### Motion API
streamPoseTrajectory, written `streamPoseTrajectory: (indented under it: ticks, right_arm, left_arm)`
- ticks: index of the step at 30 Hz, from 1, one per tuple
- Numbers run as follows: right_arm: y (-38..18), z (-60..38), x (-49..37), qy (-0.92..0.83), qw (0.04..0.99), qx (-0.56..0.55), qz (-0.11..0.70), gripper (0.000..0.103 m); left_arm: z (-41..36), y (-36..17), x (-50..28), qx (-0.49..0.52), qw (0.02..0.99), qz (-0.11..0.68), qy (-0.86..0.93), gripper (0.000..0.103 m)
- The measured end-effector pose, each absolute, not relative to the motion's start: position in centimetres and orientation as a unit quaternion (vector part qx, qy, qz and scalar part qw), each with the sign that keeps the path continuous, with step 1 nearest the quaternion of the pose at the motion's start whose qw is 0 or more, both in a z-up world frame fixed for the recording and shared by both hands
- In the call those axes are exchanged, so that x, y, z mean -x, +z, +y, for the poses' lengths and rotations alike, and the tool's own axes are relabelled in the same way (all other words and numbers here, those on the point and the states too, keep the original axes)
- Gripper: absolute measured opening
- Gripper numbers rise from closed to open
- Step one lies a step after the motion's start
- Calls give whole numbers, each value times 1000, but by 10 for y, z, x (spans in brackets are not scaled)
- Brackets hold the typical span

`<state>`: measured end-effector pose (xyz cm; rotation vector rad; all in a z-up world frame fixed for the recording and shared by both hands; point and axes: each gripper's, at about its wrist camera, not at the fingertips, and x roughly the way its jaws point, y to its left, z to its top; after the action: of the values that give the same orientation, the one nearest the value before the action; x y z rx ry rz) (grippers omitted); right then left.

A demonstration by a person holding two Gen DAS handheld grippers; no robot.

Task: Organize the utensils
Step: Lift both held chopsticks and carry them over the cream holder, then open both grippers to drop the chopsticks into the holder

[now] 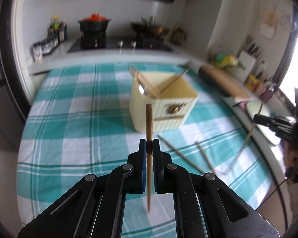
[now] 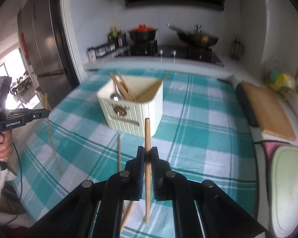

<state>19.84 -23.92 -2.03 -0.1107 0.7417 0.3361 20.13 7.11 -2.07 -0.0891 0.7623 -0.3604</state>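
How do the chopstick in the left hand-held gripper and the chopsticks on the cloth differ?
The held chopstick stands upright, clamped in the left hand-held gripper and clear of the checked cloth; the loose chopsticks lie flat and slanted on it, ungripped, right of the gripper. All are thin wooden sticks, outside the cream holder.

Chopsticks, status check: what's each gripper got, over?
Left gripper shut on chopstick. Right gripper shut on second chopstick. Cream holder ahead, path open. Loose chopsticks on cloth.
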Motion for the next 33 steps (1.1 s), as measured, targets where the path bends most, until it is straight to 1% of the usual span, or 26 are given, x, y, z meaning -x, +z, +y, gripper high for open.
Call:
streamPoseTrajectory:
  ticks: [5,12,16,18,20,23,27,31,33]
  right_arm:
    - [16,-229,-206,157,936,54,311,7]
    - [89,-204,-262,153,956,62,242,7]
    - [112,-184,-290,160,963,64,209,6]
    - [110,-174,-302,165,961,68,210,6]
    - [100,-164,-315,165,959,79,218,6]
    - [70,-152,-342,168,950,94,246,6]
    - [20,-145,-378,179,929,82,312,6]
    - [-17,-141,-402,185,915,61,353,7]
    - [-24,-144,-406,187,913,42,360,11]
  left_arm:
    - [75,20,-200,66,923,330,-185,4]
    - [66,99,-249,82,950,255,-162,4]
    - [54,115,-283,91,959,228,-141,4]
    - [45,109,-306,91,958,238,-134,4]
    - [36,93,-328,91,951,264,-132,4]
    - [25,60,-355,89,937,313,-132,4]
    - [11,18,-381,72,916,372,-132,4]
    - [-1,-11,-393,53,904,404,-132,4]
    - [-2,-17,-391,45,904,405,-129,9]
